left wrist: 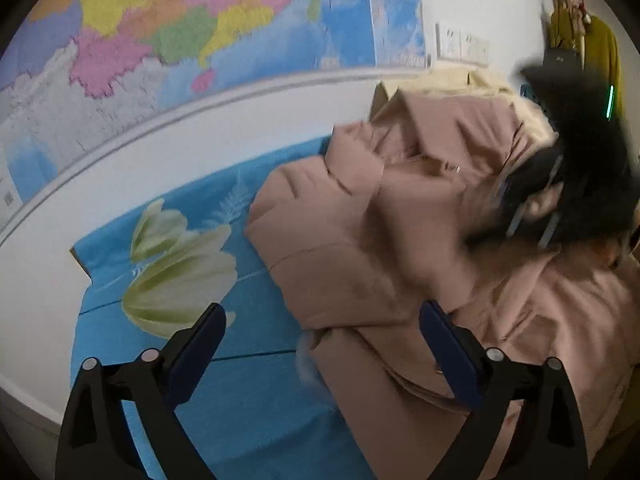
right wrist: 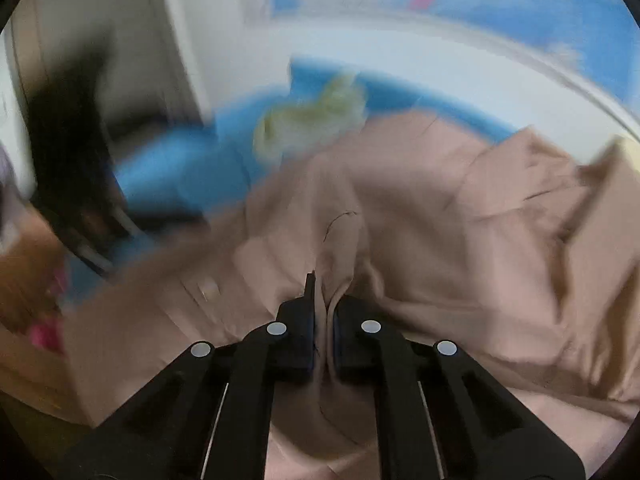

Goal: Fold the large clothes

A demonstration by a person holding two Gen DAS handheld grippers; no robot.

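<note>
Map [left wrist: 168,28]: big wall map, patches of yellow, pink, green, orange, blue sea; fills upper left of left wrist view; blurred at top right in right wrist view.
Wall [left wrist: 200,148]: white, with a raised moulding strip curving under the map.
Blue sheet [left wrist: 248,400]: bright blue cover with pale green-white flower print [left wrist: 180,272] and a faint fern motif; flat surface below wall.
Sockets [left wrist: 460,46]: two white wall plates right of map, blurred.
Hanging items [left wrist: 600,48]: mustard-yellow fabric at far upper right, detail unclear.
Cream fabric [left wrist: 472,80]: pale folded piece at the back, below sockets.
Dark shape [right wrist: 68,152]: black blur, left of right wrist view, unidentifiable.
</note>
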